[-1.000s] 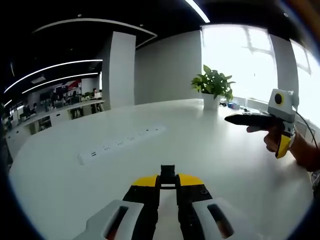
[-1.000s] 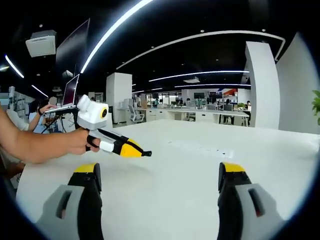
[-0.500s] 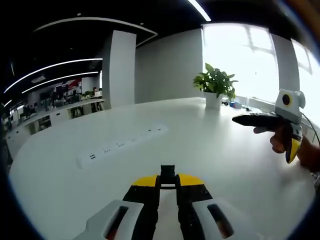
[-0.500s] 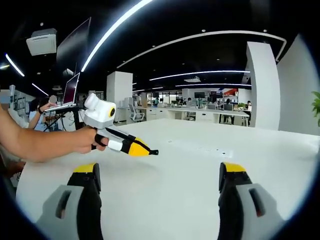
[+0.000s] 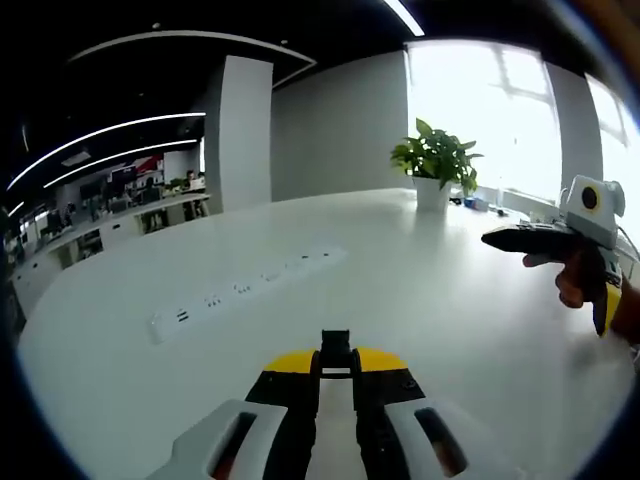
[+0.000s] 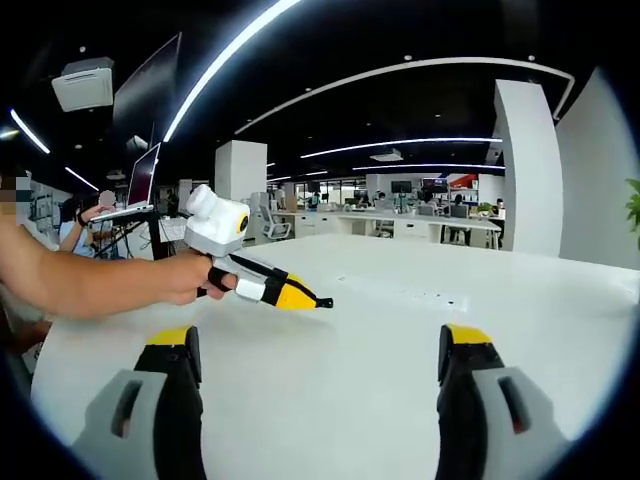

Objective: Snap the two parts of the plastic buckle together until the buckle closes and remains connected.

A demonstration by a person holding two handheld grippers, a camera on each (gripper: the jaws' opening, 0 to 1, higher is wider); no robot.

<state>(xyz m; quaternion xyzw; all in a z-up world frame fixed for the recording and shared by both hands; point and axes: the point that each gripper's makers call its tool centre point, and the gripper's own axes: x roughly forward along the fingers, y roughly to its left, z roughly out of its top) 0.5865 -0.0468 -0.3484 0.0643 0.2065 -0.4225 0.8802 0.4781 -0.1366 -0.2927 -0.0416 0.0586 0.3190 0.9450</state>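
Note:
My left gripper [image 5: 336, 362] rises from the bottom of the left gripper view, its yellow-tipped jaws shut on a small black buckle part [image 5: 336, 343] that sticks out past the tips. In the right gripper view the same left gripper [image 6: 308, 300] comes in from the left, held by a hand [image 6: 190, 282] above the white table [image 6: 360, 370], with the black buckle part [image 6: 327, 303] at its tip. My right gripper [image 6: 320, 352] stands wide open with nothing between its jaws. In the left gripper view that right gripper [image 5: 495, 240] shows from the side at the right edge.
A white power strip [image 5: 240, 292] lies on the white table [image 5: 430, 300], and the power strip [image 6: 405, 292] also shows beyond the left gripper. A potted plant [image 5: 438, 165] stands at the far edge by the windows. A laptop [image 6: 140, 185] and a seated person are at the far left.
In the right gripper view the left gripper with the buckle part has moved right, toward the middle. In the left gripper view the right gripper has drifted toward the right edge.

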